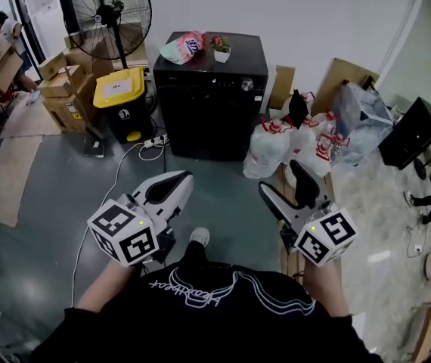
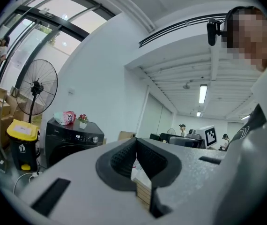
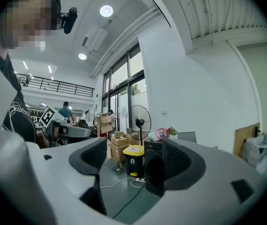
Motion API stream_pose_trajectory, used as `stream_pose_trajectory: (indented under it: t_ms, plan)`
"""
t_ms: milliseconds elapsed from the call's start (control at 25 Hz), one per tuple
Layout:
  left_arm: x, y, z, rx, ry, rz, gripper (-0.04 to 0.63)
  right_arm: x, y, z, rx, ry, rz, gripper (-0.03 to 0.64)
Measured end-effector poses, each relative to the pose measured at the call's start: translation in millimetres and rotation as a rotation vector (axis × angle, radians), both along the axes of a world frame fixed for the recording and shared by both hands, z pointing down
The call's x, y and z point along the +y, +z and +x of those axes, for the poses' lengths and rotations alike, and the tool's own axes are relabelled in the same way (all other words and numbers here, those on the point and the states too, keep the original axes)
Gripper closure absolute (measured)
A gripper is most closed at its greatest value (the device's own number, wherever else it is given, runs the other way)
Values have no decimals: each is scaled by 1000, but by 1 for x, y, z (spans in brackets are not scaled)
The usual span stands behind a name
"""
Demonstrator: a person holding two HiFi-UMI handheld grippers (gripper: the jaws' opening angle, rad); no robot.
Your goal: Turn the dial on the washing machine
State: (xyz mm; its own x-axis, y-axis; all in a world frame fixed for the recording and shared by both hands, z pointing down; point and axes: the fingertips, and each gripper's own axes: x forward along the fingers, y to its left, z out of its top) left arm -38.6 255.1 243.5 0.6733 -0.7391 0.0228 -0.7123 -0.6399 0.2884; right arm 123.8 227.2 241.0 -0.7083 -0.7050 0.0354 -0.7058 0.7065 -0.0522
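Dial (image 1: pixel 247 85) not reached yet: the left tongs (image 1: pixel 179 181) are pressed together on nothing and the right tongs (image 1: pixel 280 178) gape empty. Both are well short of the black washing machine (image 1: pixel 208 108) across the floor (image 1: pixel 64 180). Reaching, gripping and turning all remain.

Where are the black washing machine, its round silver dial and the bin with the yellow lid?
Black washing machine (image 1: pixel 204 123): head view, its front.
Round silver dial (image 1: pixel 247 85): head view, the knob's face.
Yellow-lidded black bin (image 1: pixel 119 88): head view, the lid.

A fan (image 1: pixel 110 12) stands behind a yellow-lidded bin (image 1: pixel 122 104), cardboard boxes (image 1: pixel 66 100) just beside it.
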Motion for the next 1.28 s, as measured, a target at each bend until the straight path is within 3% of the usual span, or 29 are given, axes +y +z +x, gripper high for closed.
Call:
stream_pose_trajectory:
  t_ms: [440,840,1280]
  plan:
    - [-177,49,-29,5,30,-143,591,-160,44,-22,0,95,-137,249]
    - [-300,73,-73,-40,33,-120,591,-266,76,-48,81,186,-164,248]
    - [-367,103,-80,-70,22,-135,591,-330,104,-44,170,271,-152,250]
